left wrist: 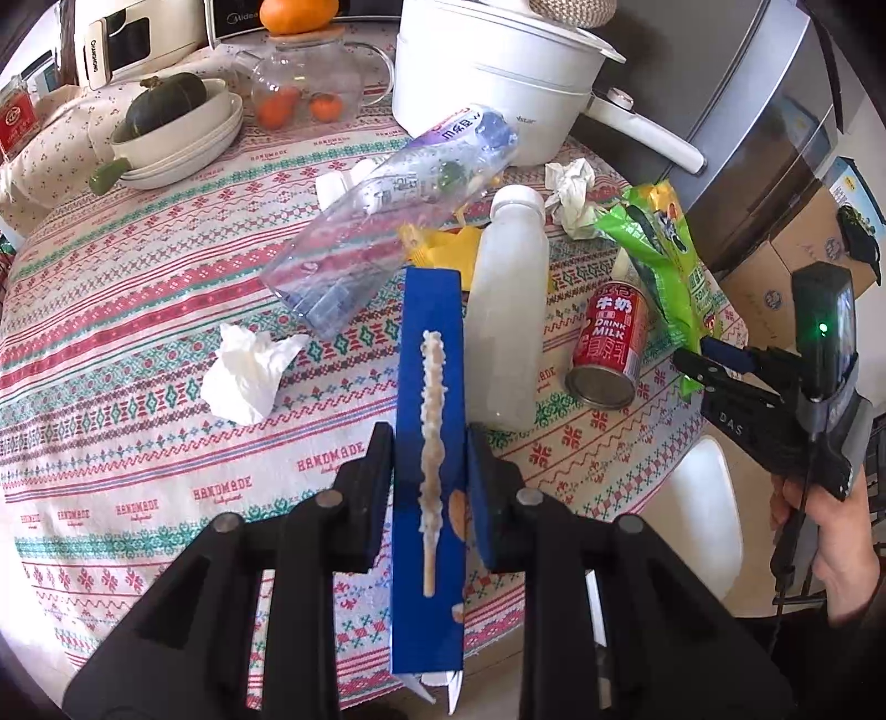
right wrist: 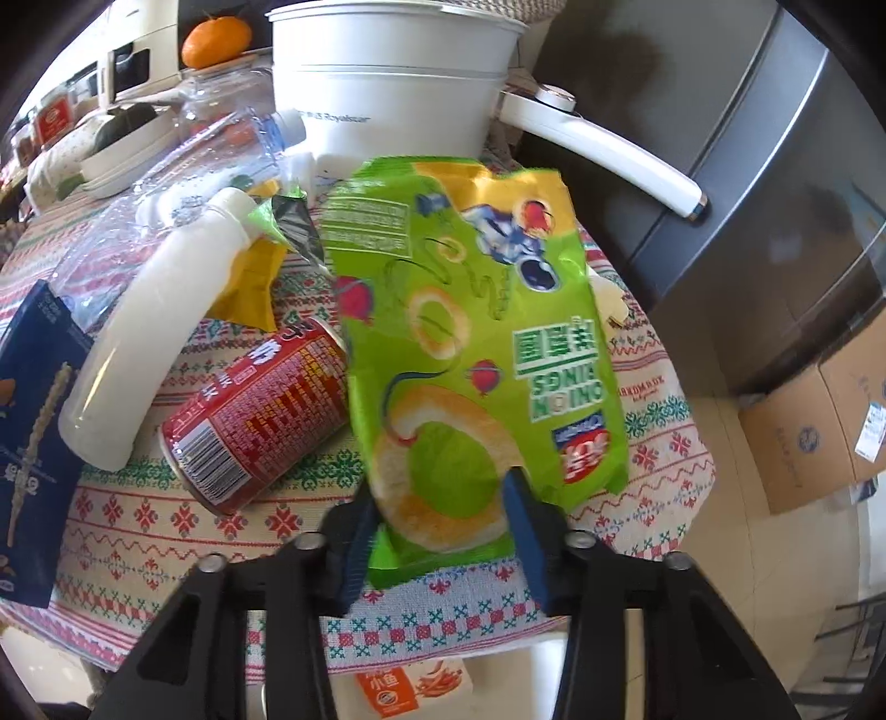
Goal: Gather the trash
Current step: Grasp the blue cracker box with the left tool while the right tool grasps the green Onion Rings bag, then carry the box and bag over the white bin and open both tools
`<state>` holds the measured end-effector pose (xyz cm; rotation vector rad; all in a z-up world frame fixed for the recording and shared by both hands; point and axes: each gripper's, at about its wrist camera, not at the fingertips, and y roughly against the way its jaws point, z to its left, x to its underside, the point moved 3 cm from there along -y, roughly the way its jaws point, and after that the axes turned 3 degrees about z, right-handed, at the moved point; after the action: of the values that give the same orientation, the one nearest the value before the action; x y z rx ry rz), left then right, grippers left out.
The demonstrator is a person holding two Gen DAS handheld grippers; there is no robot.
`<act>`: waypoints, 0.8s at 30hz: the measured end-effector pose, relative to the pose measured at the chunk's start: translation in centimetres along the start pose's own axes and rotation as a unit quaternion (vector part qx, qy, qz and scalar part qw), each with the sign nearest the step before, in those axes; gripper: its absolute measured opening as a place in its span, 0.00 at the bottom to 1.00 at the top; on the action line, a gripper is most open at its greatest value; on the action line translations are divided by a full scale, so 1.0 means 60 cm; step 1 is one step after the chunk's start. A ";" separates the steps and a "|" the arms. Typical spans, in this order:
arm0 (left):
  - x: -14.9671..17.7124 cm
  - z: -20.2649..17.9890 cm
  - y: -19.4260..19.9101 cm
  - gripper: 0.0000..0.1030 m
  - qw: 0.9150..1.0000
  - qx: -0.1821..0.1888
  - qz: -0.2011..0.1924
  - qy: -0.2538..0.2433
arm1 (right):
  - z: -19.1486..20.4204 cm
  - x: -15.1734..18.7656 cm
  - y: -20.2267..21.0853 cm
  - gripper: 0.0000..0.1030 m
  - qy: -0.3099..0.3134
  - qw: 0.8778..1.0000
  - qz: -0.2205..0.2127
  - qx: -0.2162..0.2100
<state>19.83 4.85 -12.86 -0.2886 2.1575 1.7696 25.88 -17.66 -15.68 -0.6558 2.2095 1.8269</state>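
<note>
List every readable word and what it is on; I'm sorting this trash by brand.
"DRINK MILK": red metal can.
"HANDMADE": patterned tablecloth.
"Midea": dark appliance behind.
"Royalstar": white electric pot.
"DAS": right gripper.
Green snack bag: upside-down, unclear.
Can's fine print: too small.

Black tool [left wrist: 429, 487] with blue pads [right wrist: 523, 531], round screws.
</note>
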 end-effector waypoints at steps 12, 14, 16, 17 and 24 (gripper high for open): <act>0.000 -0.005 0.045 0.25 0.999 -0.011 -0.044 -0.001 | -0.020 0.007 0.091 0.10 -0.014 0.998 -0.047 -0.041; 0.003 -0.006 0.061 0.25 0.998 -0.004 -0.056 0.003 | -0.033 0.010 0.113 0.09 -0.030 0.996 -0.057 -0.062; 0.008 -0.008 0.075 0.25 0.998 0.006 -0.066 0.005 | -0.047 0.015 0.137 0.09 -0.044 0.993 -0.066 -0.084; 0.009 -0.011 0.079 0.25 0.997 0.010 -0.070 0.006 | -0.054 0.016 0.144 0.08 -0.048 0.992 -0.070 -0.090; 0.035 -0.048 0.113 0.25 0.994 0.042 -0.097 -0.010 | -0.088 0.036 0.209 0.07 -0.050 0.986 -0.102 -0.122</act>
<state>15.07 3.54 -7.01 -0.4416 2.1057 1.5659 18.92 -21.52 -4.40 -0.7849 1.7992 1.9919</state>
